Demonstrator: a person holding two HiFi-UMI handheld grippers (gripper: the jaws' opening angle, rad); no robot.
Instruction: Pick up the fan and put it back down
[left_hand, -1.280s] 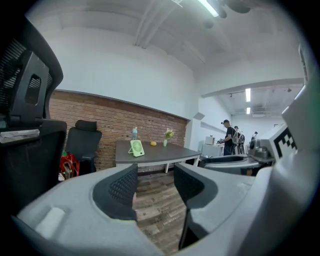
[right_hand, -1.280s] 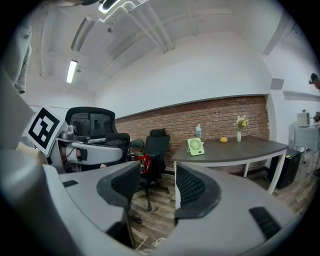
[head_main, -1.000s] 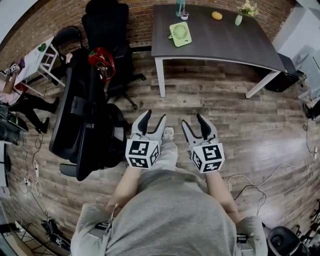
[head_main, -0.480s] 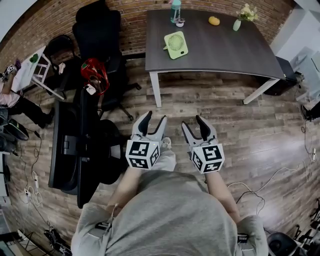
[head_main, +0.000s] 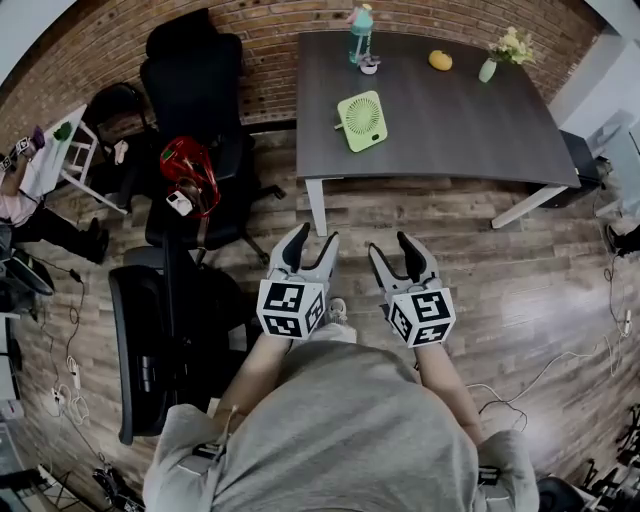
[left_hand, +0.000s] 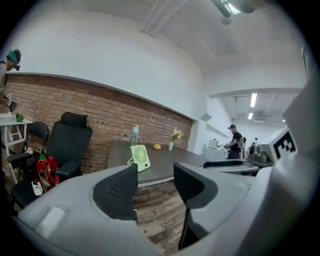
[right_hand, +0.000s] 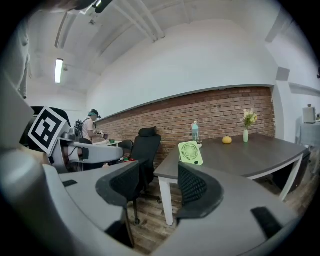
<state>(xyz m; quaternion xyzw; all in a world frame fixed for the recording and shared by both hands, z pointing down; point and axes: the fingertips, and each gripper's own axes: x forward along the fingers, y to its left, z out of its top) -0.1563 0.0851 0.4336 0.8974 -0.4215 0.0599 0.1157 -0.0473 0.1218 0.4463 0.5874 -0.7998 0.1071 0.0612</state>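
Note:
A small light-green fan (head_main: 362, 120) stands on the dark table (head_main: 450, 120) near its left end; it also shows in the left gripper view as the fan (left_hand: 140, 158) and in the right gripper view as the fan (right_hand: 190, 152). My left gripper (head_main: 309, 243) and right gripper (head_main: 398, 246) are held side by side in front of me, over the wooden floor, well short of the table. Both are open with nothing between their jaws.
On the table stand a teal bottle (head_main: 361, 20), an orange fruit (head_main: 440, 60) and a small vase of flowers (head_main: 489, 66). Black office chairs (head_main: 195, 80) and a red object (head_main: 192, 172) are at the left. Cables (head_main: 540, 352) lie on the floor at right. A person (left_hand: 234, 142) stands far off.
The table and fan have come nearer and lower in the head view as I walk toward them. Both grippers keep the same open pose in front of me.

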